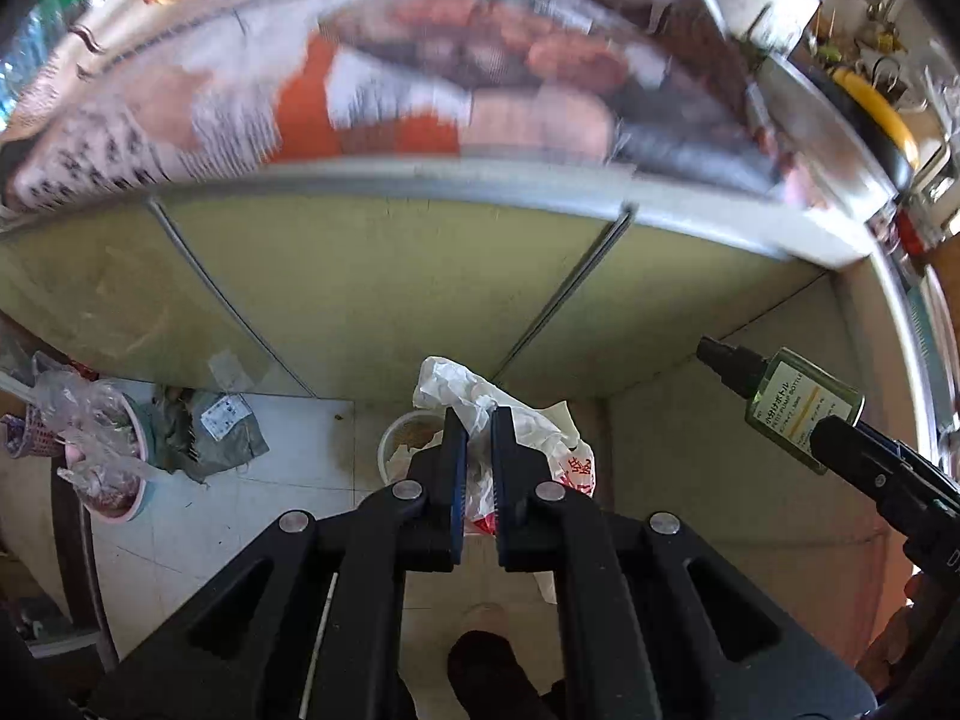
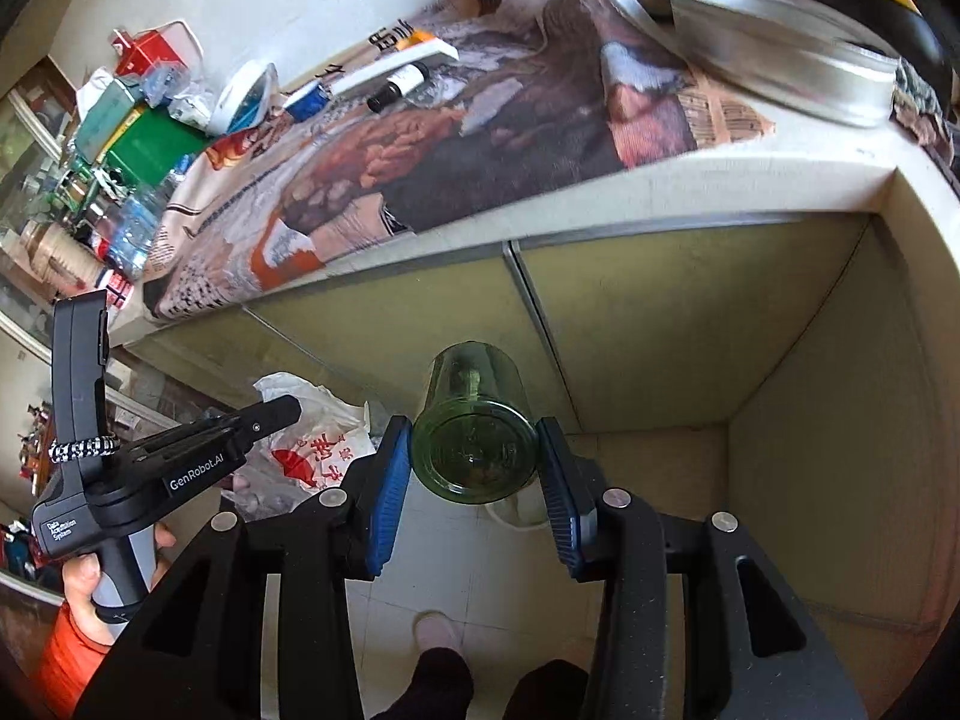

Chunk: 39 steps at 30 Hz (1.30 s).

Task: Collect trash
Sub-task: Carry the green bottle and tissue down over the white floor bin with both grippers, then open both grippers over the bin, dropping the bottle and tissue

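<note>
My left gripper [image 1: 478, 420] is shut on a crumpled white plastic bag with red print [image 1: 474, 396], held above the floor in front of a cabinet. The bag also shows in the right wrist view [image 2: 312, 438], with the left gripper [image 2: 282, 411] on it. My right gripper [image 2: 474, 456] is shut on a small green pump bottle [image 2: 474, 444], its base toward the camera. The same bottle shows at the right of the left wrist view [image 1: 798, 402], black nozzle pointing left. A round white bin [image 1: 402, 438] sits on the floor below the bag, partly hidden.
A counter covered with newspaper [image 2: 480, 138] carries bottles, boxes and a metal basin [image 2: 780, 54]. Yellow-green cabinet doors [image 1: 390, 288] stand below it. A pink basket with plastic wrap [image 1: 108, 456] and a grey packet [image 1: 222, 426] lie on the floor at left. My feet are below.
</note>
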Each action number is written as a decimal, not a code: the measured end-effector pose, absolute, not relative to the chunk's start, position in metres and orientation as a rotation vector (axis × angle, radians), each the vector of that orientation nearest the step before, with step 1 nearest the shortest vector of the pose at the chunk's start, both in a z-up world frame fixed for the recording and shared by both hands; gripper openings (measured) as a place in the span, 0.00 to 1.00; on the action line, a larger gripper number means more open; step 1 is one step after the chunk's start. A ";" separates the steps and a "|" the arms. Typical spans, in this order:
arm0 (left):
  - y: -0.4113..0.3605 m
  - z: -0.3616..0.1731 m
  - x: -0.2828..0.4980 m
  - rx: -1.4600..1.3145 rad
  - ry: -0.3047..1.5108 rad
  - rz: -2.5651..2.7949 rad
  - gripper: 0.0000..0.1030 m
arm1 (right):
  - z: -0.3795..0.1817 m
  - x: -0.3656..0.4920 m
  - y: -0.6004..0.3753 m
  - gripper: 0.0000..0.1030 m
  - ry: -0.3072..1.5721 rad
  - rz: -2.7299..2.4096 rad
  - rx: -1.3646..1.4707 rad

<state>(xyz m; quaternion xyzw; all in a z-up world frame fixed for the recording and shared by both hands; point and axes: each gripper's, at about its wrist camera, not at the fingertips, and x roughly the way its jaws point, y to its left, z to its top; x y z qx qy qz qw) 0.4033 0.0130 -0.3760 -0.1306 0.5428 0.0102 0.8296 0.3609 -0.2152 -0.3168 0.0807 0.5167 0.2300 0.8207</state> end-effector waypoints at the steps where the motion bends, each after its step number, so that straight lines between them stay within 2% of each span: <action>1: 0.016 -0.394 0.406 -0.273 1.165 0.015 0.06 | -0.333 0.362 -0.213 0.37 1.111 0.477 0.176; 14: 0.053 -0.633 0.431 -0.270 1.310 -0.012 0.06 | -0.543 0.379 -0.174 0.37 1.236 0.393 0.182; 22: 0.049 -0.730 0.439 -0.252 1.362 -0.045 0.06 | -0.633 0.388 -0.155 0.37 1.293 0.432 0.157; 27: 0.049 -0.748 0.444 -0.281 1.368 -0.103 0.10 | -0.654 0.391 -0.145 0.38 1.314 0.461 0.148; 31: 0.052 -0.749 0.445 -0.285 1.377 -0.107 0.25 | -0.654 0.394 -0.144 0.38 1.339 0.463 0.152; 35: 0.056 -0.739 0.441 -0.276 1.400 -0.097 0.25 | -0.644 0.399 -0.149 0.38 1.357 0.460 0.154; 39: 0.057 -0.707 0.434 -0.262 1.409 -0.076 0.25 | -0.618 0.398 -0.153 0.38 1.359 0.454 0.151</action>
